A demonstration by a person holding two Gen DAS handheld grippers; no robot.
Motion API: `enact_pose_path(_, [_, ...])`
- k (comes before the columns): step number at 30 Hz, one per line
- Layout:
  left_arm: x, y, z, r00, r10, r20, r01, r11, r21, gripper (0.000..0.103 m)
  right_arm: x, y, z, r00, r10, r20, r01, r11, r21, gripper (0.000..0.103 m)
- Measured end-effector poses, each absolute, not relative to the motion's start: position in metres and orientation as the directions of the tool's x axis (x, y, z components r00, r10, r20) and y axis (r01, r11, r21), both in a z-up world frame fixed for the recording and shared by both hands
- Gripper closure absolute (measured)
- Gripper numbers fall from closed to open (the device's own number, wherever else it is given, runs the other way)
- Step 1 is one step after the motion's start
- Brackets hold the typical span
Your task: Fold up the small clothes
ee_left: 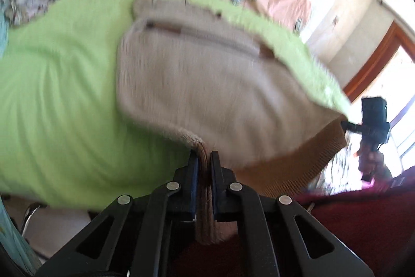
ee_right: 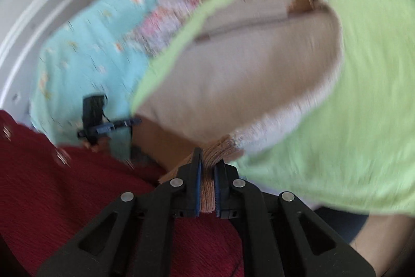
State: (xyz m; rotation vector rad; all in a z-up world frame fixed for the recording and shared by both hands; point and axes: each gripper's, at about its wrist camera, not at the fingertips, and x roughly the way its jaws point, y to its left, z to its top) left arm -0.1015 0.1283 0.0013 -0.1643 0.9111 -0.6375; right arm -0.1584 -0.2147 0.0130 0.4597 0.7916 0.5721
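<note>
Beige garment (ee_left: 207, 85), motion-blurred, hem hidden

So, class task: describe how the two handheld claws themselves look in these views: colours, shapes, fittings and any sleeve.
The left claw and right claw look alike: black angular linkage arms with slotted cut-outs, round silver pivot pins, and two flat black fingers lined with blue pads. A black camera block sits atop each handle. The dark red knitted sleeve covers the arm. No cables or markings are readable.
</note>
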Motion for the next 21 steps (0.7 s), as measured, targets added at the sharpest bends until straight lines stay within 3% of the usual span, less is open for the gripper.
enact_pose_path(4, [-0.078, 0.133, 0.030, 0.525, -0.592, -0.611, 0.435, 0.804, -0.405, 0.097, -0.142, -0.228, 0.036, 0.647, 0.625, -0.437, -0.313, 0.740, 0.595, 0.094])
enact_pose_path(12, [0.001, 0.143, 0.043, 0.673, -0.530, -0.515, 0.302, 0.833, -0.463, 0.102, -0.085, -0.253, 0.046, 0.765, 0.522, -0.378, -0.222, 0.764, 0.606, 0.094])
enact_pose_path(16, [0.042, 0.143, 0.044, 0.699, -0.510, -0.501, 0.261, 0.834, -0.485, 0.103, -0.046, -0.258, 0.046, 0.777, 0.511, -0.369, -0.214, 0.764, 0.609, 0.094])
enact_pose_path(21, [0.046, 0.133, 0.045, 0.630, -0.539, -0.558, 0.362, 0.840, -0.403, 0.101, -0.019, -0.250, 0.047, 0.755, 0.527, -0.389, -0.241, 0.776, 0.583, 0.094])
